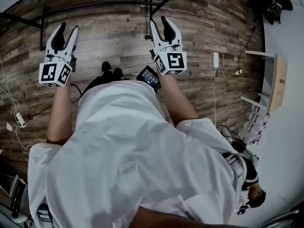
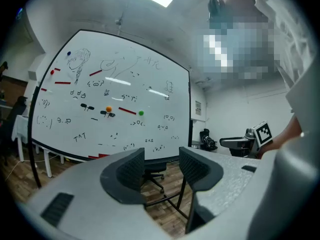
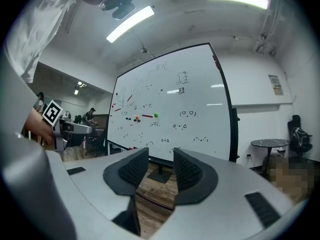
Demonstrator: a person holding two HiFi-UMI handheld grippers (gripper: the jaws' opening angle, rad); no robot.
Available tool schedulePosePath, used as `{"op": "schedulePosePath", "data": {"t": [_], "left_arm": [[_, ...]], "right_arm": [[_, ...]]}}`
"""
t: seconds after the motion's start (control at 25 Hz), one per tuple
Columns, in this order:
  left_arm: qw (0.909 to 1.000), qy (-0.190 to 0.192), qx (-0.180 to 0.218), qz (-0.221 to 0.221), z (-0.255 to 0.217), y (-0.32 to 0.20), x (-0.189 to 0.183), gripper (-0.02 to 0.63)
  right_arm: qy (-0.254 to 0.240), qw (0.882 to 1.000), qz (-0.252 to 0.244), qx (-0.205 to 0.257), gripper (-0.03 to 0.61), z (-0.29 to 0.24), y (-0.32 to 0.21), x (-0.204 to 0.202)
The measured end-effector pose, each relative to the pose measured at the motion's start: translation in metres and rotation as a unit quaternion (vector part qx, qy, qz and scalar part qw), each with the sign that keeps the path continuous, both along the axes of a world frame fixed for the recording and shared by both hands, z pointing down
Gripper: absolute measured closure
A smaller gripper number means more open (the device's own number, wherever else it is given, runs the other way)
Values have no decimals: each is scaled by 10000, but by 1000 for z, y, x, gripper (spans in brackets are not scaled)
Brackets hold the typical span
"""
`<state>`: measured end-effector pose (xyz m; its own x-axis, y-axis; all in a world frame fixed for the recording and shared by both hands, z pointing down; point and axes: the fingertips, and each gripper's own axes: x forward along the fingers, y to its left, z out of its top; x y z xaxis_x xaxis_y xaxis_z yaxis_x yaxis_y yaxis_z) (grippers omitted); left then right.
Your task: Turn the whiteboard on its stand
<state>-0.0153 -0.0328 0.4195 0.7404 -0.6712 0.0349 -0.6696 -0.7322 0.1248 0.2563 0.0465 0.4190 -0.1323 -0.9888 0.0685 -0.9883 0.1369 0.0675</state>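
**Inspector:** What is recorded of the room and the board?

**Assistant:** A wooden floor [image 1: 118, 37] is noted underfoot. The whiteboard [image 2: 110, 99] is found upright on its black stand [image 3: 160, 175]. It stands ahead of both tools and is touched by neither. Its face is covered with marker scribbles.

**Inspector:** And the tools?

**Assistant:** The left gripper [image 1: 69, 27] is held level, with its jaws set moderately apart. Nothing is gripped between them; only an office chair [image 2: 155, 171] and the floor are seen through the gap. The right gripper [image 1: 158, 20] is also held level. Its jaws are drawn to a narrow gap and nothing is held.

**Inspector:** Small items?

**Assistant:** An orange magnet [image 2: 108, 109] and a green magnet [image 2: 141, 113] are noted on the board, near its middle.
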Motion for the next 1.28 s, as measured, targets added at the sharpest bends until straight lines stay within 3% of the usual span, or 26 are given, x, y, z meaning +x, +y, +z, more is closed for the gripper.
{"op": "schedulePosePath", "data": {"t": [0.2, 0.4, 0.76, 1.0, 1.28], "left_arm": [[9998, -149, -57, 148, 5, 22, 7, 393], [9996, -163, -25, 242, 5, 22, -7, 393], [9988, -112, -8, 477, 9, -9, -54, 393], [9989, -144, -239, 378, 33, -29, -101, 393], [9992, 16, -310, 250, 35, -35, -109, 393]], "right_arm": [[-458, 9989, 16, -23, 426, 12, 15, 3], [-252, 9994, -110, 197, 427, 5, 11, -27], [-112, 9999, 115, 20, 434, 10, -12, -72], [-193, 9996, 182, -103, 434, 17, -23, -111], [-78, 9997, 169, -143, 434, 20, -29, -126]]}}
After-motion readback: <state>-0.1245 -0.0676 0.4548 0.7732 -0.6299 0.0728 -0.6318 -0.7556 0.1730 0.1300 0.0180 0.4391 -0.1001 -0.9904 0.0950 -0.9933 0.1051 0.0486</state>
